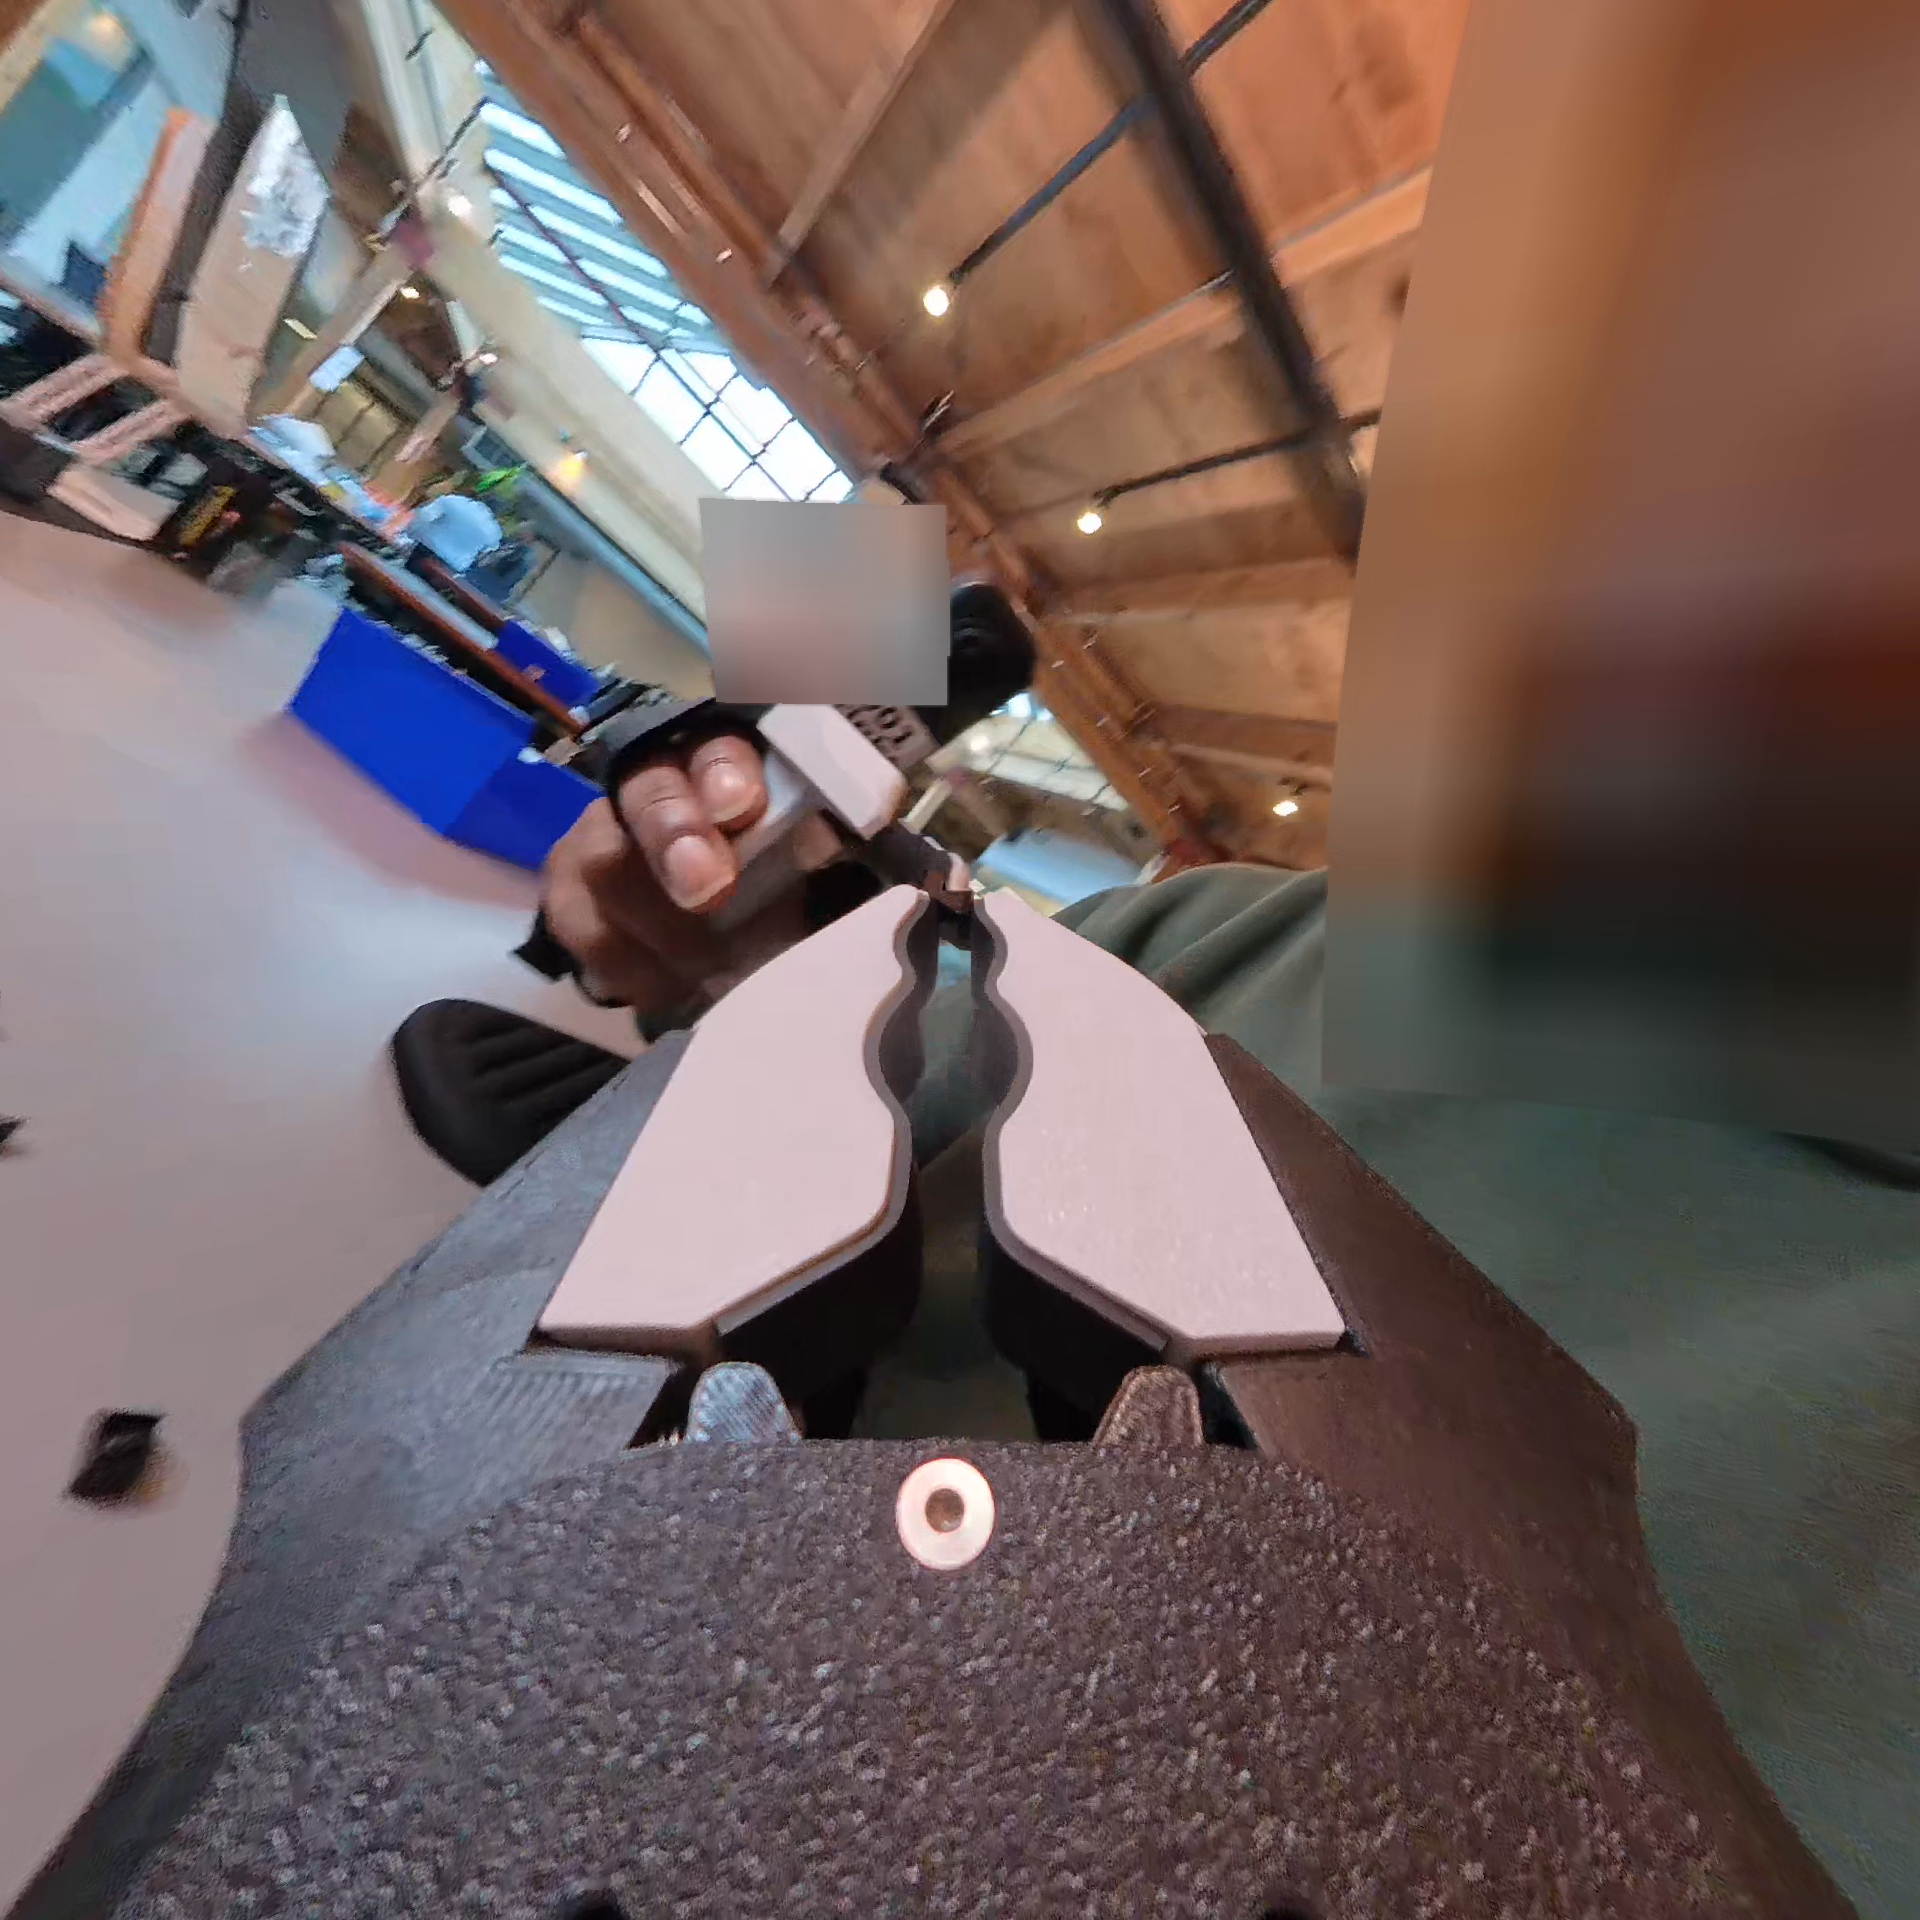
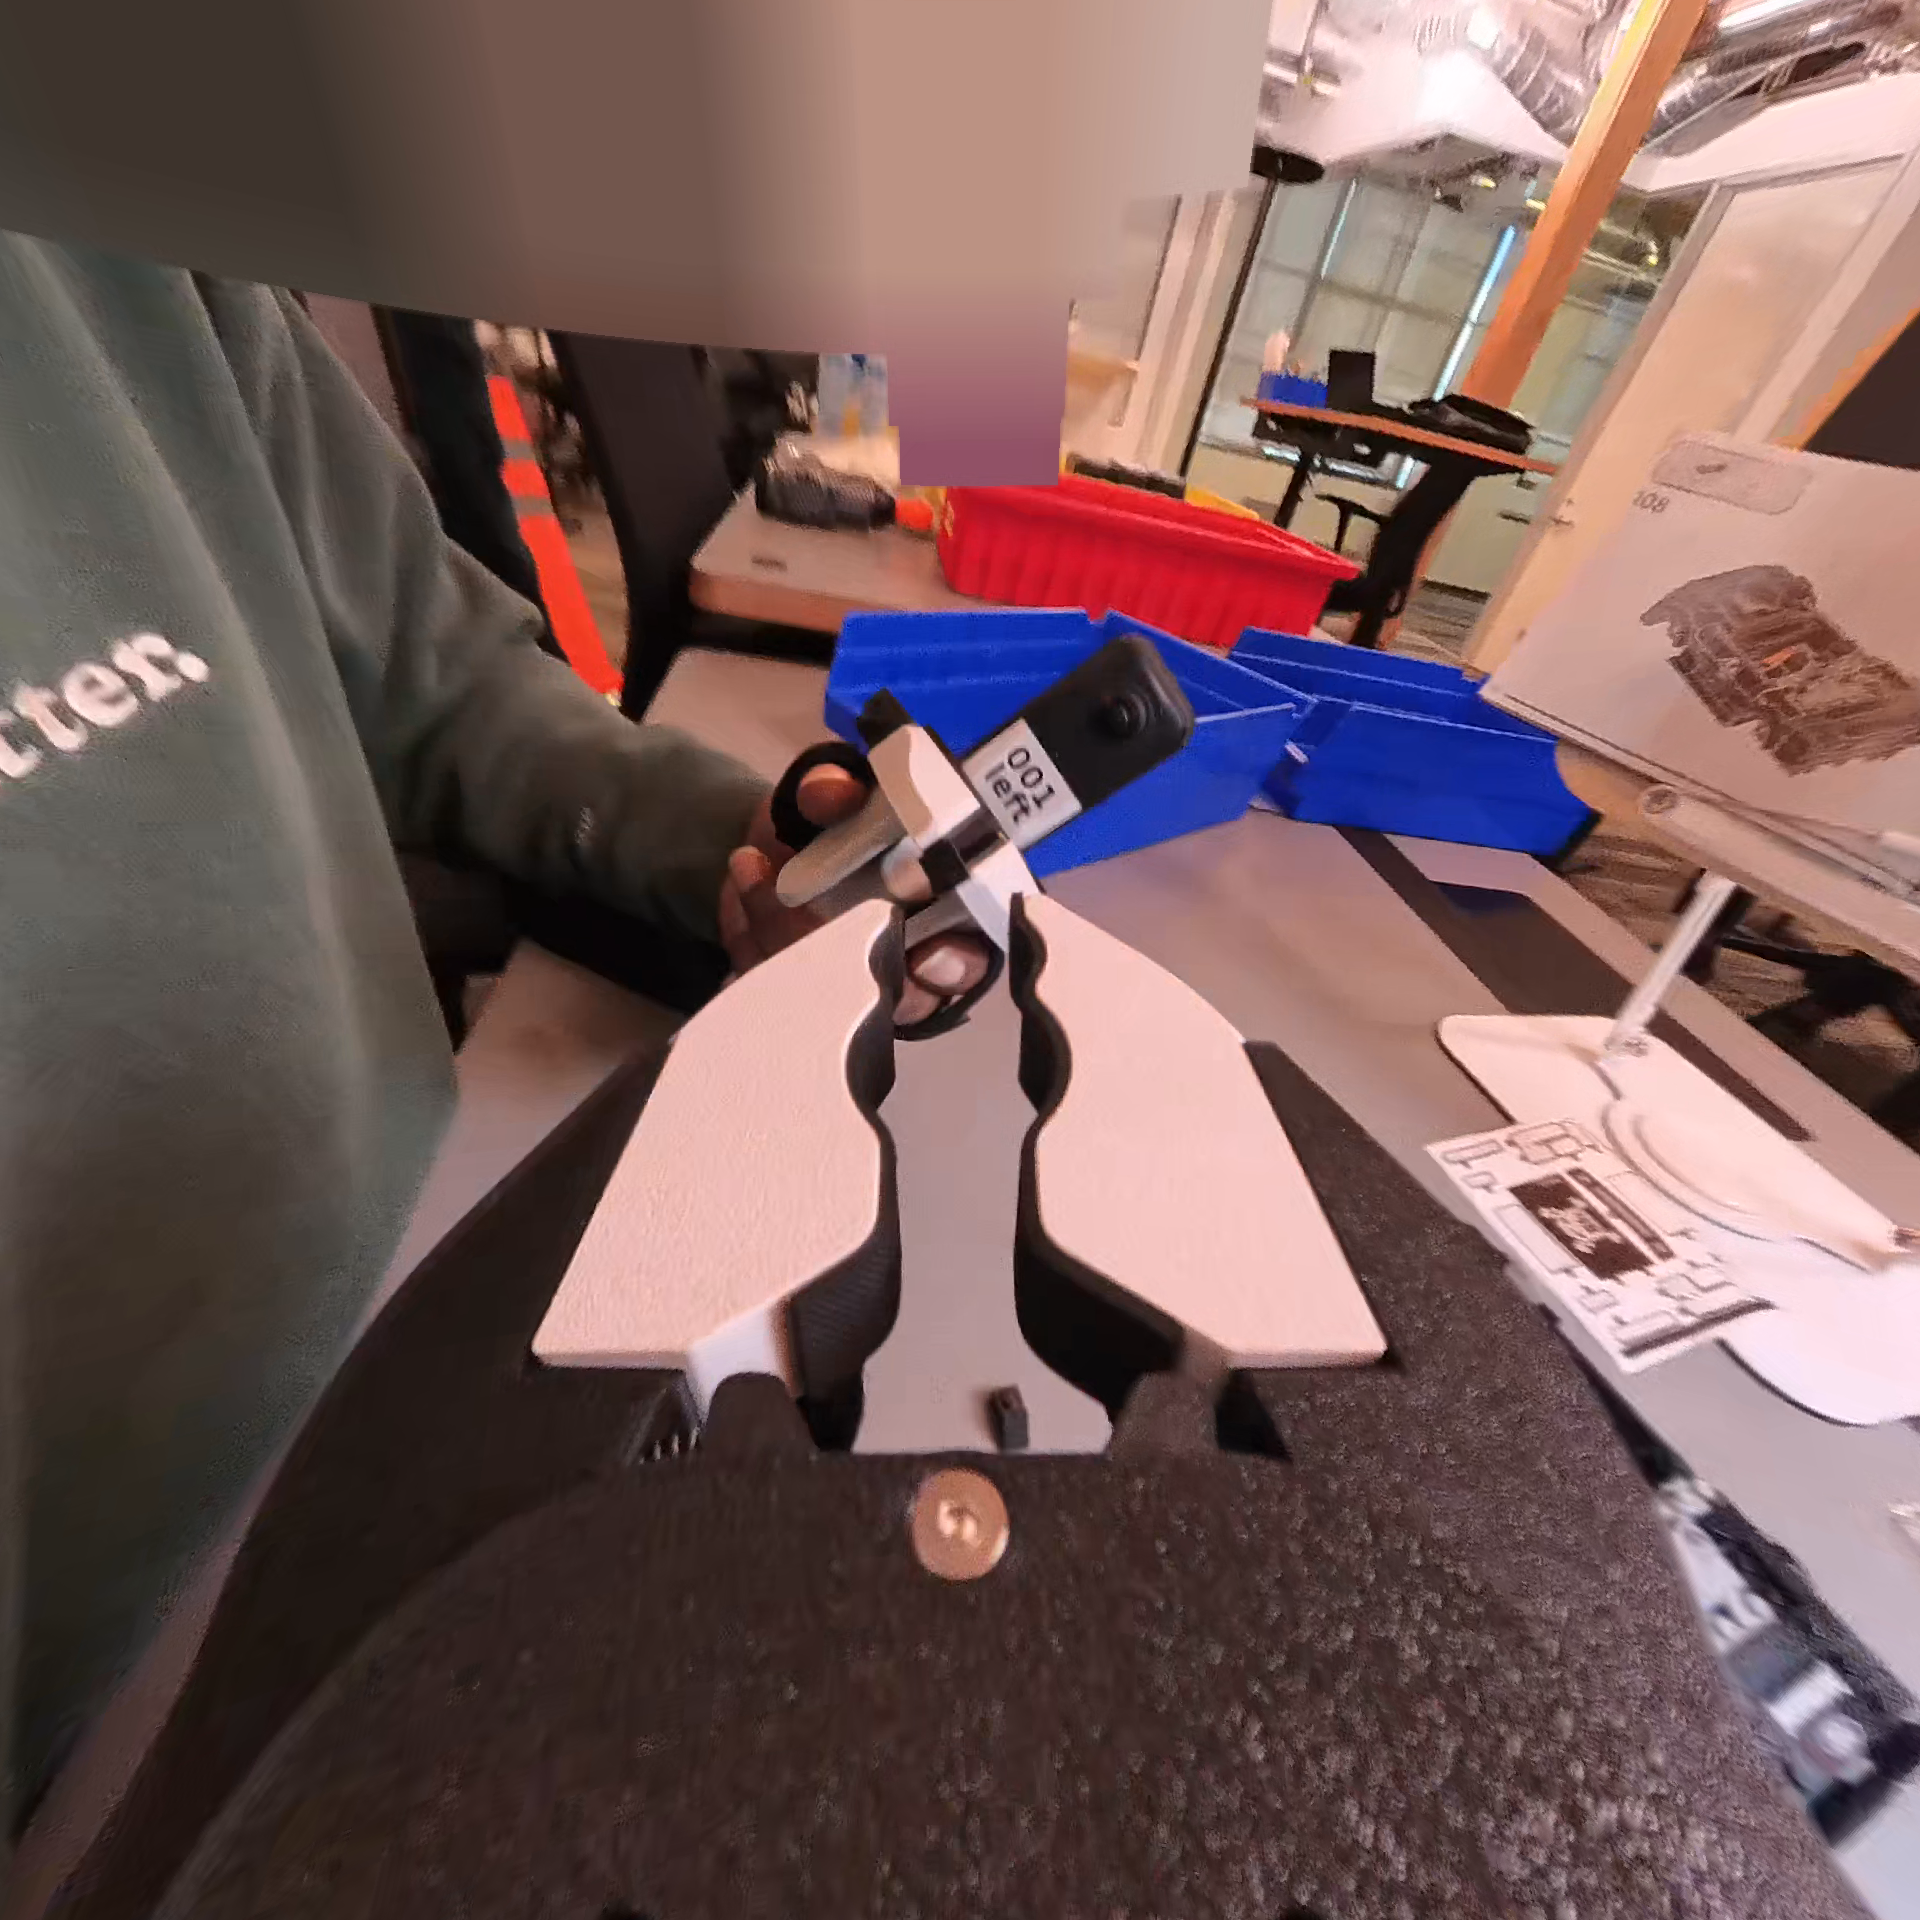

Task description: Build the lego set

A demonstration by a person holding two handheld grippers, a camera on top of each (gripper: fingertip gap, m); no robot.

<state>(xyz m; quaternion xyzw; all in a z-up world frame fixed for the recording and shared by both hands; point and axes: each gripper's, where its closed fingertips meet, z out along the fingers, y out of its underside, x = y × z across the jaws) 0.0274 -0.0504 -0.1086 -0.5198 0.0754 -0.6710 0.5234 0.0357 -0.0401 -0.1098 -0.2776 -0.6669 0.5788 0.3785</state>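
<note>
Where the fingertips meet above the table (image 2: 1195, 935), a small dark speck (image 1: 948, 902) sits at the tips of the left gripper (image 1: 951, 925). It cannot be told whether this is a lego part or the other tool's tip. The only brick plainly seen is 1 small black lego piece (image 2: 1006, 1418), lying loose on the table beneath the right gripper (image 2: 956, 920).

Left jaws: drawn almost together, leaving a thin slot; whether they pinch anything cannot be told. Right jaws: parted by a narrow gap, with bare table showing through and nothing clearly clamped.

The step in hand appears to be a tip-to-tip handover or mating in mid-air. It would go best with both tools square to each other, 1 held steady while the other closes slowly, and the press made straight along the studs (a skewed push is likely to flick so small a part away).

Count:
- 2 grippers
- 1 black piece under the right one
- 2 blurred dark bits (image 1: 114, 1455) farther out on the table
- 2 blue bins (image 2: 1413, 748) clearly separable
- 1 red bin (image 2: 1132, 561) behind them
- 1 instruction page (image 2: 1714, 644) on a white stand
- 1 printed sheet (image 2: 1590, 1247) lying flat

A person in a green sleeve (image 2: 499, 707) holds both tools.
</note>
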